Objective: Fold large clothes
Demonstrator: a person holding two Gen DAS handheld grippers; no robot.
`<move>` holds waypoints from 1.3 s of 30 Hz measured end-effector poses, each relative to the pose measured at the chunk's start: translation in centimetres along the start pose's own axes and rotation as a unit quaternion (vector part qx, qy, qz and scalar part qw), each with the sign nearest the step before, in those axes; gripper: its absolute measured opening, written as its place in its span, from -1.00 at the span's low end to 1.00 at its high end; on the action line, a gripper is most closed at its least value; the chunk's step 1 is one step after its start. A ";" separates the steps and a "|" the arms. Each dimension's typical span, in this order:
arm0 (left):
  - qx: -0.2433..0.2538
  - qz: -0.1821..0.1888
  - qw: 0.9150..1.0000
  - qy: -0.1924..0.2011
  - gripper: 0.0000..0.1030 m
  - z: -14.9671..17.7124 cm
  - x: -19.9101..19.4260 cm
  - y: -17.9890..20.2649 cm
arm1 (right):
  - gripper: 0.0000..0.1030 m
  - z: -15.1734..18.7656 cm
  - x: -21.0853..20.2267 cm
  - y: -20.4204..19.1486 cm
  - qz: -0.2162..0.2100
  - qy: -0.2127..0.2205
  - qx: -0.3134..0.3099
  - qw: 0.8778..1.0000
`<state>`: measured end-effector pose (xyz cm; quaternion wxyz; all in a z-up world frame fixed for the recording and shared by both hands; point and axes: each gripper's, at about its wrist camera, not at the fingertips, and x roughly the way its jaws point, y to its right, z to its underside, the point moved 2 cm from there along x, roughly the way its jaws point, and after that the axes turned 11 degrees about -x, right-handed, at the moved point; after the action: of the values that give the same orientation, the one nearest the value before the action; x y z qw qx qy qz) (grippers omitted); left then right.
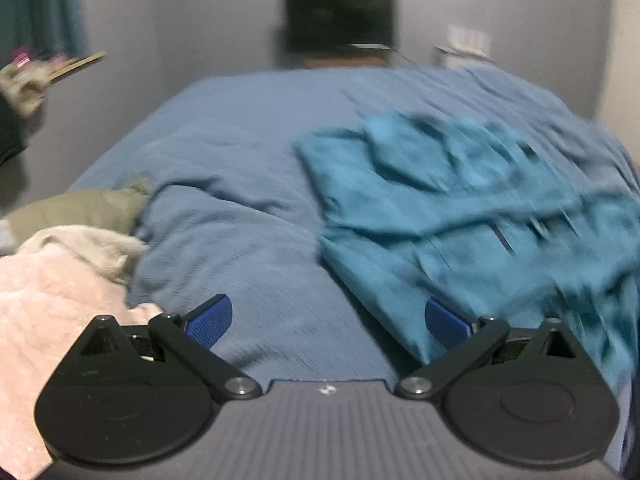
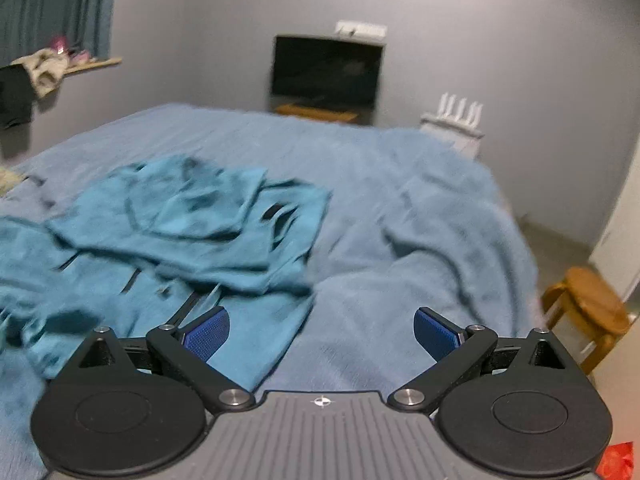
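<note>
Teal garment (image 1: 460,216): smeared by motion blur in both wrist views; its folds and dark slits cannot be read, and the frame edge cuts it on the right in the left wrist view.
Pink fabric (image 1: 48,320): cut by the left frame edge at the bed's near left corner.
Bed (image 2: 400,208): far edge blurred.
Wooden stool (image 2: 588,308): legs partly cut off.
Shelf clutter (image 2: 48,64): too small to identify.

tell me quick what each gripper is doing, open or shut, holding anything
Left gripper: open, holding nothing, above the blue bedspread.
Right gripper: open, holding nothing, beside the teal garment.
</note>
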<state>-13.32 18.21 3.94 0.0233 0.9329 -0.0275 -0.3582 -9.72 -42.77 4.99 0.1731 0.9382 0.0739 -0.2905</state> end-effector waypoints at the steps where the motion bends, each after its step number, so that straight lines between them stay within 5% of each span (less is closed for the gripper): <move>1: 0.028 0.008 1.000 -0.004 1.00 0.7 -0.2 0.4 | 0.94 0.3 -0.2 -0.2 -0.010 -0.009 -0.013 1.000; 5: 0.121 0.039 0.991 -0.029 1.00 3.0 -1.3 2.0 | 0.92 1.5 -0.8 -1.4 -0.052 -0.045 -0.072 0.995; 11: 0.177 0.113 0.977 -0.026 1.00 5.0 -2.1 4.4 | 0.88 3.1 -1.6 -3.6 -0.116 -0.085 -0.152 0.978; 15: 0.192 0.140 0.971 0.004 1.00 4.5 -2.3 5.2 | 0.88 3.6 -2.9 -5.2 -0.150 -0.086 -0.206 0.963; 20: 0.268 0.163 0.950 0.015 1.00 3.5 -1.9 6.2 | 0.73 3.5 -3.2 -7.0 -0.159 -0.092 -0.274 0.944; 24: 0.286 0.186 0.940 0.009 1.00 2.3 -1.1 6.3 | 0.69 3.1 -4.3 -8.1 -0.199 -0.098 -0.311 0.924; 27: 0.278 0.199 0.940 0.005 1.00 1.7 -0.3 6.5 | 0.69 3.0 -4.6 -9.4 -0.230 -0.094 -0.330 0.911; 33: 0.216 0.209 0.954 0.009 0.86 1.6 1.8 6.3 | 0.50 3.1 -3.4 -11.8 -0.235 -0.064 -0.361 0.900; 35: 0.179 0.225 0.958 0.005 0.57 1.2 2.2 5.7 | 0.12 2.9 -3.2 -11.9 -0.250 -0.061 -0.349 0.901; 37: 0.147 0.239 0.960 -0.002 0.48 0.6 2.3 5.0 | -0.18 2.5 -3.1 -11.5 -0.271 -0.062 -0.326 0.904; 39: 0.134 0.246 0.960 -0.005 0.37 0.3 2.3 4.6 | -0.25 2.1 -3.6 -10.8 -0.270 -0.053 -0.314 0.909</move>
<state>-11.96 13.47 2.43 -0.0145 0.8901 -0.3042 -0.3390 -16.38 -33.64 2.34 0.3772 0.7630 0.4026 -0.3369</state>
